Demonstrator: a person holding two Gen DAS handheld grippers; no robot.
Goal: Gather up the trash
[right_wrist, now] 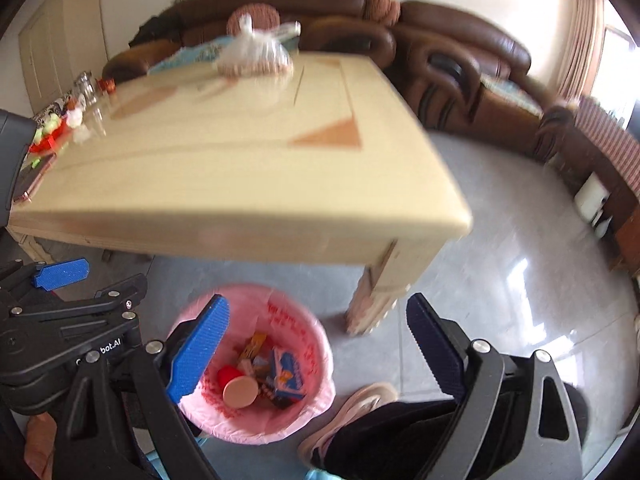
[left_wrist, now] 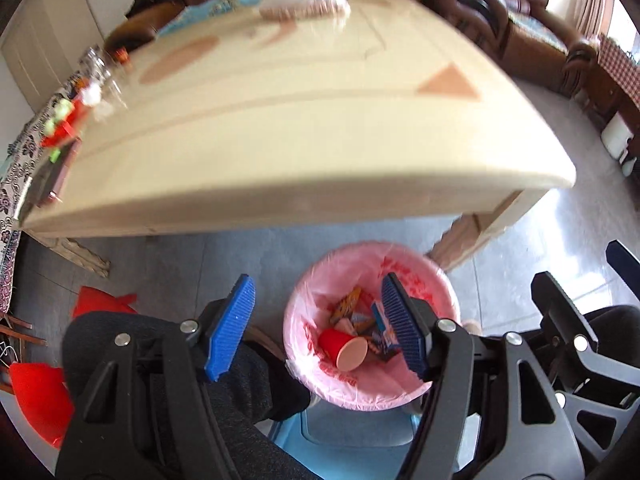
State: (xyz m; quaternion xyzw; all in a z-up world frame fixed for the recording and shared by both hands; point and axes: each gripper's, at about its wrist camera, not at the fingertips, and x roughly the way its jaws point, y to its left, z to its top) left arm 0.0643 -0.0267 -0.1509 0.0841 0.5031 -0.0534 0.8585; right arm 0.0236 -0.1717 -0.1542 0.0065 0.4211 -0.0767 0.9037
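Both grippers empty over bin, jaws wide apart.
Trash bin (right_wrist: 256, 364) on floor below table (right_wrist: 248, 168) edge, red cup (left_wrist: 344, 350) + wrappers inside. I'd lift left gripper (left_wrist: 316, 320) & right gripper (right_wrist: 316, 344) clear of the edge, then go for the plastic bag (right_wrist: 256, 54) at far side.

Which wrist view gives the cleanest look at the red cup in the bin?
Left wrist. The red cup lies on its side in the pink-lined bin, showing both its red wall and open mouth, unobstructed and fairly sharp. In the right wrist view the cup shows mostly its mouth, smaller and blurrier, close beside that gripper's left finger.
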